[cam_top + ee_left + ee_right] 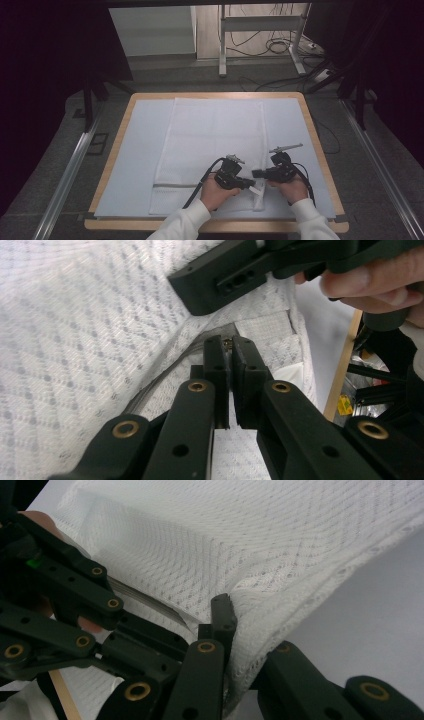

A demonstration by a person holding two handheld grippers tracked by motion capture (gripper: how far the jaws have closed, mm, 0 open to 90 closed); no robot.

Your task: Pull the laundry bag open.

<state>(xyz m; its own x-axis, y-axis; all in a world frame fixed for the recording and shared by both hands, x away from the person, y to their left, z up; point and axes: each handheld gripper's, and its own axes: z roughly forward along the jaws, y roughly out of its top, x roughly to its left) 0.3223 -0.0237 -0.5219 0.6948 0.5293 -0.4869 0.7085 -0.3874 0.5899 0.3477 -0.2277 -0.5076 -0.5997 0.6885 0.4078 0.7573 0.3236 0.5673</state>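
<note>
The white mesh laundry bag lies flat on the pale blue cloth that covers the wooden-edged bench, its long side running from 6 o'clock to 12 o'clock in the high view. Both of my hands work at its near right corner, toward 5 o'clock on the bench.

My left tool points toward 3 o'clock. In the left gripper view its jaws stand closed to a thin slit, and a small metal zipper pull sits pinched at their tips; the grey zipper line curves away from it across the mesh.

My right tool points toward 9 o'clock, facing the left one, the two tips just beside each other. In the right gripper view its jaws are clamped on a fold of the bag's mesh edge — the fabric rises between them and drapes over the right jaw.

White sleeves cover both my forearms.
</note>
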